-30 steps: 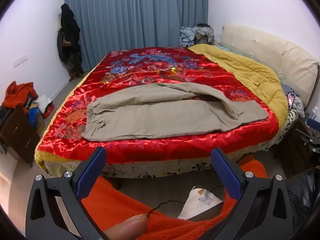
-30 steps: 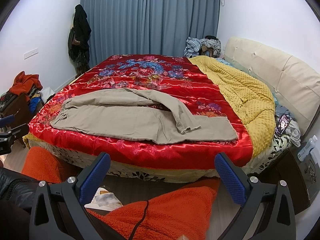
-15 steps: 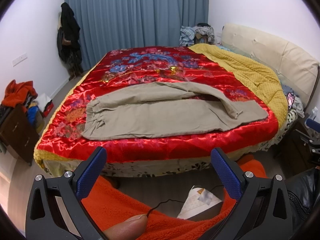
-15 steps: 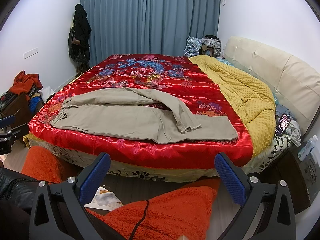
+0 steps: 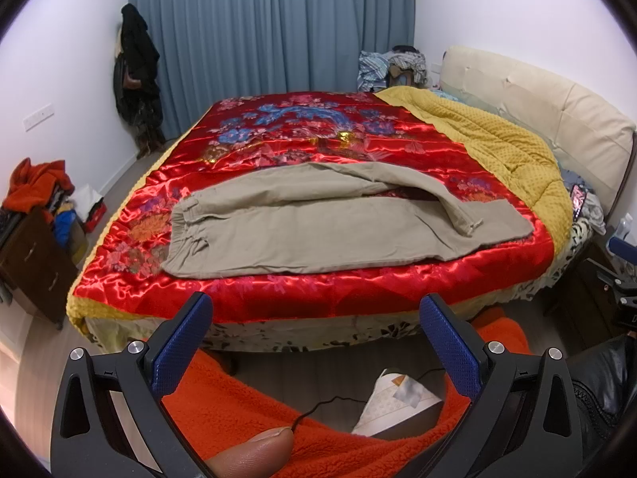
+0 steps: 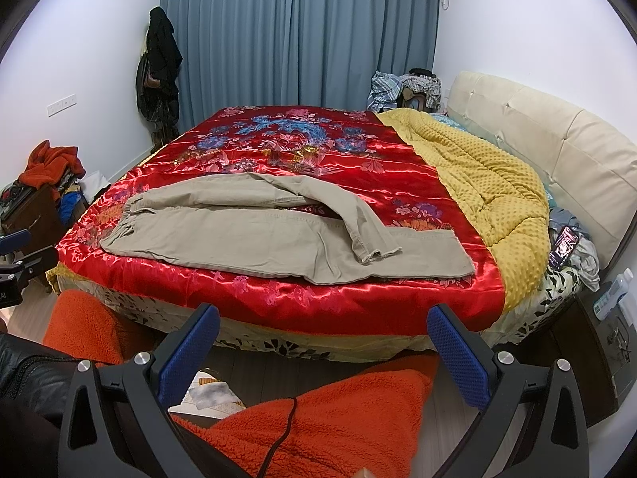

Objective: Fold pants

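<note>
blue curtains (image 5: 270, 28), white walls (image 5: 59, 59), cream headboard (image 6: 557, 151)

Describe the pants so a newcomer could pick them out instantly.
Find the bed with the shiny red floral bedspread. The pants lie across its near edge, waistband left. They are plain khaki, the only dull, unpatterned fabric there, with one leg flopped diagonally over the other.

We hold two alike tools: the left gripper (image 5: 316, 336) and the right gripper (image 6: 323, 344) each have a black, triangulated plastic frame with cut-out windows, silver round screw heads at the joints, and two fingers faced with dimpled blue pads (image 5: 181, 344). We wear fuzzy orange fleece trousers (image 5: 247, 394), a glossy black jacket sleeve (image 6: 28, 374) and a white shoe (image 5: 394, 402). A thin black cable (image 6: 284, 432) trails across the fleece.
</note>
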Demonstrator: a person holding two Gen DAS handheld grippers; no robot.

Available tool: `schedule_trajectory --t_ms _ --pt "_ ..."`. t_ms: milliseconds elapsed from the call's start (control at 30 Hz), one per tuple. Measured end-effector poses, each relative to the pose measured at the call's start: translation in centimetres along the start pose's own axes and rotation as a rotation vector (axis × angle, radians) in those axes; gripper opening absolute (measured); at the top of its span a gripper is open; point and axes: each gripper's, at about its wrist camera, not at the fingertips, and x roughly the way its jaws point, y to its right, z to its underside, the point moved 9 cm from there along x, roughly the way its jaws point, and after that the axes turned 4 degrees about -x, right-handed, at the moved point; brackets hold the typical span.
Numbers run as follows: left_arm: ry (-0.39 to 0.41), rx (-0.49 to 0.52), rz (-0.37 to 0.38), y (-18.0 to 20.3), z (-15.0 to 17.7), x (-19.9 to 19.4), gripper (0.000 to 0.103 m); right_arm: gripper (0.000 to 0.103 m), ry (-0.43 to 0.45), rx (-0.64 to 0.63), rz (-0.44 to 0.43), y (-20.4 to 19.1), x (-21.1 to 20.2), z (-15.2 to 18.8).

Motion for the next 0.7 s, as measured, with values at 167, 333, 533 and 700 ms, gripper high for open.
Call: schedule_trajectory --t_ms 167,333,533,700 --pt "-0.001 -0.001 0.0 0.08 0.11 -0.04 0.103 0.103 -0.001 0.0 0.0 0.03 0.0 -0.01" --pt "-0.002 -0.001 0.001 0.05 0.1 -0.05 0.103 0.103 -0.001 0.0 -0.001 0.07 0.02 -0.04" --pt "-0.003 -0.001 0.002 -0.04 0.0 -0.03 0.103 0.103 -0.002 0.0 -0.001 0.05 0.03 -0.02" --pt "-0.004 -0.002 0.002 -0.08 -0.04 -0.01 0.103 0.103 -0.002 0.0 -0.002 0.11 0.08 0.02"
